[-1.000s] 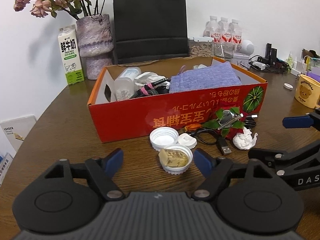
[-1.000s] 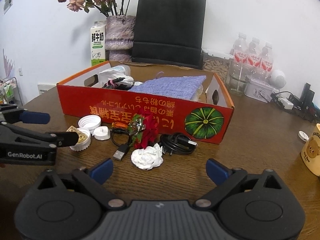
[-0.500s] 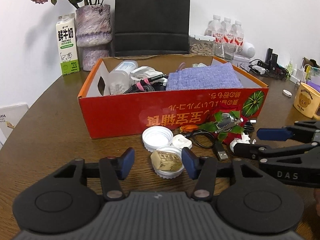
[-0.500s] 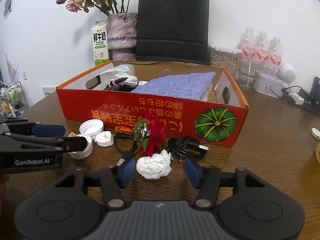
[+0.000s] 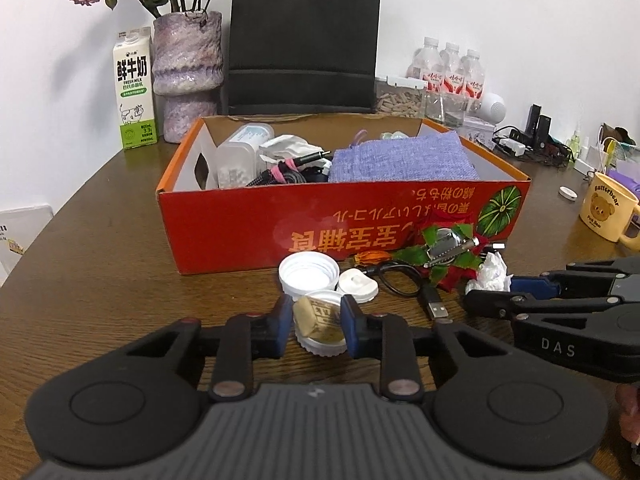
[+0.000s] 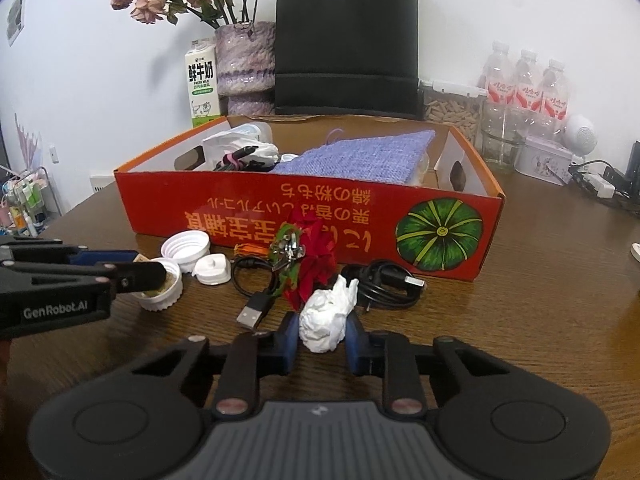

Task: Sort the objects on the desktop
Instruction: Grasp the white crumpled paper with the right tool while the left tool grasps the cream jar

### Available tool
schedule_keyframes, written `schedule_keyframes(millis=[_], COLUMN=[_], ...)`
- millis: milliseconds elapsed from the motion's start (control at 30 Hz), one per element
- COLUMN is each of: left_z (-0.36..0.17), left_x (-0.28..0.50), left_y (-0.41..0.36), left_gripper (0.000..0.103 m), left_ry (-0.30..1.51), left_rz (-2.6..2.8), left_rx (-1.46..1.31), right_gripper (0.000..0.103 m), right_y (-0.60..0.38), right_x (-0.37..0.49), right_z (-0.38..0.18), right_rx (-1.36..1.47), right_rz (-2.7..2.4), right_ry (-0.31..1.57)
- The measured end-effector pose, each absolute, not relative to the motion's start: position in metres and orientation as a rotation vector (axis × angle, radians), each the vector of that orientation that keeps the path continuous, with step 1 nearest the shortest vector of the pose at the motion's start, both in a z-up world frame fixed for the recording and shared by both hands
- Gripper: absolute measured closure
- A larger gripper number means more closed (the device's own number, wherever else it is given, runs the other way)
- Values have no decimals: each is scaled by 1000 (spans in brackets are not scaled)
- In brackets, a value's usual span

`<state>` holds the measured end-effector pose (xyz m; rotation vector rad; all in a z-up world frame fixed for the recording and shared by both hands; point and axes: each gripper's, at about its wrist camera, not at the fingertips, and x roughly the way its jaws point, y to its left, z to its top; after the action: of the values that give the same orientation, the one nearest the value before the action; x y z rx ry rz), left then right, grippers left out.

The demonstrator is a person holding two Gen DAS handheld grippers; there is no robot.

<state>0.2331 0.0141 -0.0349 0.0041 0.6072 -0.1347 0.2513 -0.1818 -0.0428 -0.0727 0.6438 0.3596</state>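
Left gripper (image 5: 316,326): we see jaws closing, pads against the cap (image 5: 320,330) with a tan packet | right gripper (image 6: 322,334): jaws closing on the crumpled tissue (image 6: 326,318) | both rest on the table (image 6: 540,320) before the red box (image 6: 280,216).

Milk carton (image 5: 135,90): "FRESH MILK". Yellow mug (image 5: 607,212): "Butterbear". Left gripper (image 6: 150,274): "GenRobot.AI". Right gripper (image 5: 490,294): "DAS".

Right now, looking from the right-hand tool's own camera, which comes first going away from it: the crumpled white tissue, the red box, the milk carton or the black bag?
1. Crumpled white tissue, between the closing pads of the right tool.
2. Red box, mid-table behind the clutter.
3. Milk carton, back left, and black bag, back centre by the wall: too close to call.
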Motion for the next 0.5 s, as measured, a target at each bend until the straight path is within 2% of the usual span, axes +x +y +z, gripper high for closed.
schedule_keyframes(millis=[233,367,500], left_z=[-35,-33,-32], left_x=[231,226,223], left_y=[13,9,7], left_gripper=[76,84,85], left_ry=[600,572,562], left_rz=[-127,-124,-128], left_rx=[24,50,58], right_gripper=[80,80,82], right_y=[-182,-183,-183], right_x=[249,248,246], right_z=[-43,-43,-42], right_rx=[-70,-65,-62], right_rz=[357,358,360], right_ry=[640,639,632])
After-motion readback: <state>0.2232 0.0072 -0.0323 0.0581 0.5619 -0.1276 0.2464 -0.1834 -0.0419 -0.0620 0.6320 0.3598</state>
